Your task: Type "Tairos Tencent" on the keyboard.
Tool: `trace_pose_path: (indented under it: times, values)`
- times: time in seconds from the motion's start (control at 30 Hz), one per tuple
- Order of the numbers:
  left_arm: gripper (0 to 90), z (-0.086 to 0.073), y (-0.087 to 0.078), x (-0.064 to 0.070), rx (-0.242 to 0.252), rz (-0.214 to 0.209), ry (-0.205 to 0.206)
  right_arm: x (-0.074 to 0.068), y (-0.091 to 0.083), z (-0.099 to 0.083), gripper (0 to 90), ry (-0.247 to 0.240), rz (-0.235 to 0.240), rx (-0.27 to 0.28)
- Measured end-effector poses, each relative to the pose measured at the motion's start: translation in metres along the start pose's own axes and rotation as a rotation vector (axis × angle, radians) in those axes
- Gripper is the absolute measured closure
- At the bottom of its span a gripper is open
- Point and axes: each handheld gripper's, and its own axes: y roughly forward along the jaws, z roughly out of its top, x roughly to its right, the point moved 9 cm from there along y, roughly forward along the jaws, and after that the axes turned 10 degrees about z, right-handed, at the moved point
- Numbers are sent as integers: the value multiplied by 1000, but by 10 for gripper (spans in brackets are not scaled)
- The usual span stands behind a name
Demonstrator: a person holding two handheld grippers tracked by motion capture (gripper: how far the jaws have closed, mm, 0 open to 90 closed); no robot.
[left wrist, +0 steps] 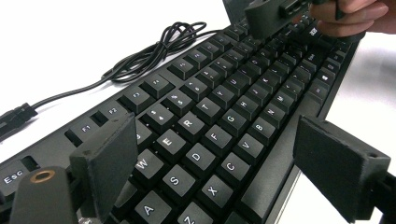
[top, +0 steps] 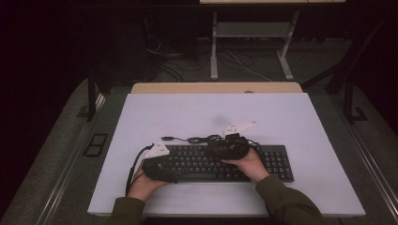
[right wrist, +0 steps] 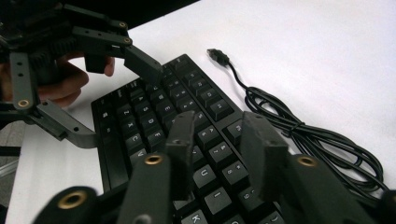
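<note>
Black keyboard: a flat black plastic keyboard (top: 220,161) with white legends lies on the near half of the white table top (top: 291,117), long side running left to right, number pad at its right end.
Left gripper: the black left gripper (top: 159,165) with its grey three-cornered plate sits at the keyboard's left end, held by the person's left hand (top: 143,183); in the left gripper view (left wrist: 219,158) its jaws stand wide apart, one over the far edge of the keyboard by the function row, the other off its near edge, the letter keys between them.
Cable: the keyboard's thin black cable (top: 199,139) lies in a loose bundle on the table just beyond the keyboard's far edge, its USB plug (right wrist: 218,55) resting free on the white surface toward the left.
Right gripper: the black right gripper (top: 228,146) hangs over the middle of the keyboard, held by the right hand (top: 248,164); in the right gripper view (right wrist: 219,135) its jaws are a little apart above the number and letter keys, gripping nothing.
</note>
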Motion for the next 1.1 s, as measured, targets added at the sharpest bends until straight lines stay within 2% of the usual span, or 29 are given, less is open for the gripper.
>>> trace_pose_path:
  times: [0.37,0.9,1.1]
  values:
    - [130,0,-1,0,1,0,-4,-2,7,-10,891,-4,5,-58]
    - [130,0,-2,0,5,-1,-2,4,11,-26,893,-3,-29,-160]
    - [130,0,-2,0,6,0,-4,3,10,-27,893,-5,-29,-167]
